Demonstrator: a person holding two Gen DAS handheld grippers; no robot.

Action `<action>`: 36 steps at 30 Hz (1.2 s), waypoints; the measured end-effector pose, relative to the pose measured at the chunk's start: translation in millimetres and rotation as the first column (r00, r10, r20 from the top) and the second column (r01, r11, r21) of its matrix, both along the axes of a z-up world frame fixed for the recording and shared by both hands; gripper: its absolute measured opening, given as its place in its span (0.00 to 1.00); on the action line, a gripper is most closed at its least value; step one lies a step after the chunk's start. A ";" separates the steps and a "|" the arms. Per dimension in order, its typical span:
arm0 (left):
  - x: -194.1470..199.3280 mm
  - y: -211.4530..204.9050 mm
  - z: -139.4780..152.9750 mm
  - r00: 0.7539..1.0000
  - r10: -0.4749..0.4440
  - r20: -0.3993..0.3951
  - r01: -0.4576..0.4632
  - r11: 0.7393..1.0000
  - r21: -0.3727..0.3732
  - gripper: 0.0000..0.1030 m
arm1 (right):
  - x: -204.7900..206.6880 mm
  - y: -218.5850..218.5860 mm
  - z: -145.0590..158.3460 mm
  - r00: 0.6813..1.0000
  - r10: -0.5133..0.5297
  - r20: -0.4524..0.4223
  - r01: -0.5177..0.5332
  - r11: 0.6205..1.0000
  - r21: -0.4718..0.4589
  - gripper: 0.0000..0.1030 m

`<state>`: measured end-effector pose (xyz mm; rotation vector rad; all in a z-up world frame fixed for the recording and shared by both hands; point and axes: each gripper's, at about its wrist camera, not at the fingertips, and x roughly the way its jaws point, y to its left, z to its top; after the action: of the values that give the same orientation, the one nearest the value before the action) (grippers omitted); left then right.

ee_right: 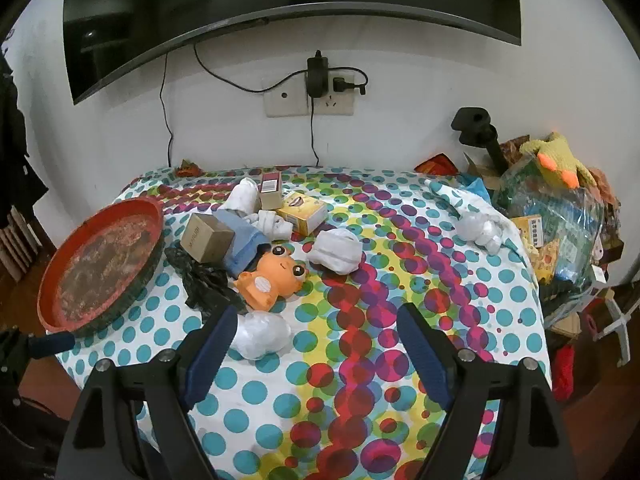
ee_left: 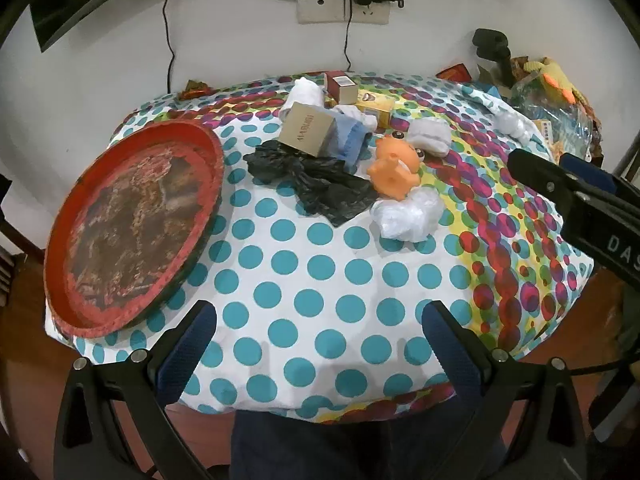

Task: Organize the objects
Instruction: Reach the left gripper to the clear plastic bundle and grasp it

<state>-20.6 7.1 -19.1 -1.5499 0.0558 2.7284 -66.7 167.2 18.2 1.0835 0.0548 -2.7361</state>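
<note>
A pile lies mid-table on the dotted cloth: an orange frog toy [ee_left: 394, 166] [ee_right: 272, 276], a tan box [ee_left: 307, 130] [ee_right: 208, 240], a black plastic bag [ee_left: 316, 184] [ee_right: 204, 280], a crumpled clear bag [ee_left: 408, 214] [ee_right: 264, 334], blue cloth [ee_left: 352, 140] [ee_right: 246, 246], white sock bundles [ee_left: 430, 136] [ee_right: 336, 254], and small boxes [ee_left: 344, 86] [ee_right: 302, 210]. A round red tray [ee_left: 132, 220] [ee_right: 104, 264] sits at the left edge, holding nothing. My left gripper [ee_left: 320, 320] hovers open over the near cloth. My right gripper [ee_right: 316, 320] is open too, its left finger just before the clear bag.
A heap of packets, a yellow plush [ee_right: 560, 156] and a black stand [ee_right: 478, 128] crowd the table's right side. Another white wad [ee_right: 482, 230] lies by it. The wall with socket and cables [ee_right: 316, 92] backs the table. The right gripper's body [ee_left: 580, 200] shows at the right in the left wrist view.
</note>
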 end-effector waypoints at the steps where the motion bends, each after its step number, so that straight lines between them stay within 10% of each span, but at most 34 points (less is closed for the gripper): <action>1: -2.1 0.9 -1.0 1.000 -0.002 0.002 0.002 1.000 -0.002 1.00 | -0.6 0.4 -0.9 1.000 -0.001 0.000 0.001 1.000 0.006 0.82; 36: -84.4 59.1 -52.9 0.978 -0.203 0.048 0.205 0.978 -0.034 0.96 | -33.6 60.7 -47.8 0.996 -0.033 0.081 0.041 0.995 -0.095 0.82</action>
<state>-105.0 66.2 -72.0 -1.5197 0.2538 2.5489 -100.3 228.0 -29.6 1.1765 -0.1092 -2.6936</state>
